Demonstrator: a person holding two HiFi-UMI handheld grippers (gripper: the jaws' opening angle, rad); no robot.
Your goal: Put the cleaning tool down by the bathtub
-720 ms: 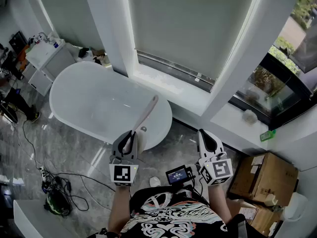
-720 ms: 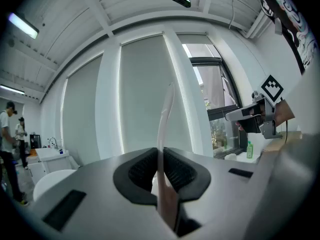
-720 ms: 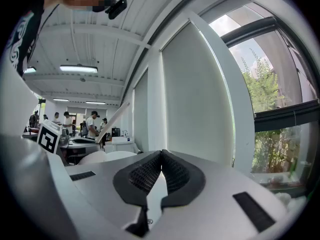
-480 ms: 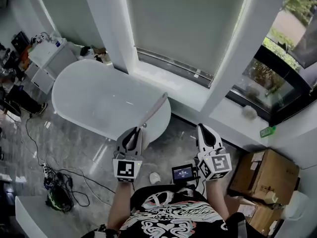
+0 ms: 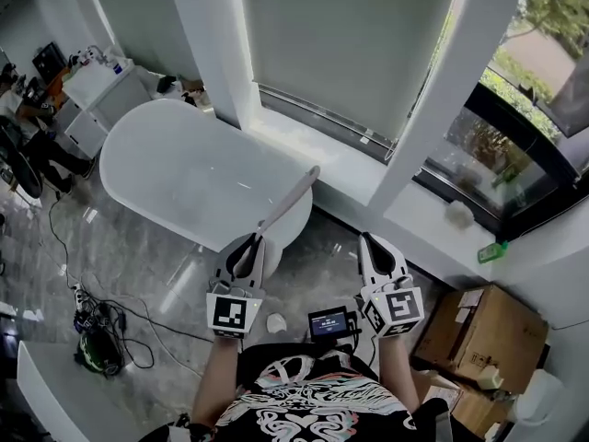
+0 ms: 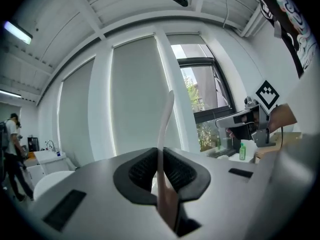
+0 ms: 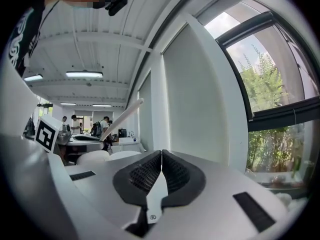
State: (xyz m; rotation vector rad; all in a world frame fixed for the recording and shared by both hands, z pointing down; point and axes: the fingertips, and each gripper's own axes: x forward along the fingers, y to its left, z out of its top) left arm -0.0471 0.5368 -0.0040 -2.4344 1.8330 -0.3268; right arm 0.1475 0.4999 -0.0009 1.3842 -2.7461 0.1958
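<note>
On the floor, far to the left of the left jaws: a tangle of cables (image 5: 97, 325). Ahead of the left jaws and off to their left: a big white tub (image 5: 175, 168). In the left gripper (image 5: 247, 247): a tool (image 5: 287, 203), long, thin and flat. Pinched at its near end by both pads, with the jaws almost closed and only the thin handle between them. Sticks out past the jaw tips, up and a little to the right, over the near end of the tub. Held up in the air, not down by the tub yet. Between the two grippers, closer to the body than the jaws: a small screen (image 5: 329, 322). Next, the right gripper (image 5: 370, 247), with jaws pressed together and nothing between them. Ahead of the right jaws: a white sill (image 5: 414, 228) under a window. Off to the right of the right jaws: a green bottle (image 5: 494, 251) on that sill and, nearer, a brown box (image 5: 479, 334).
</note>
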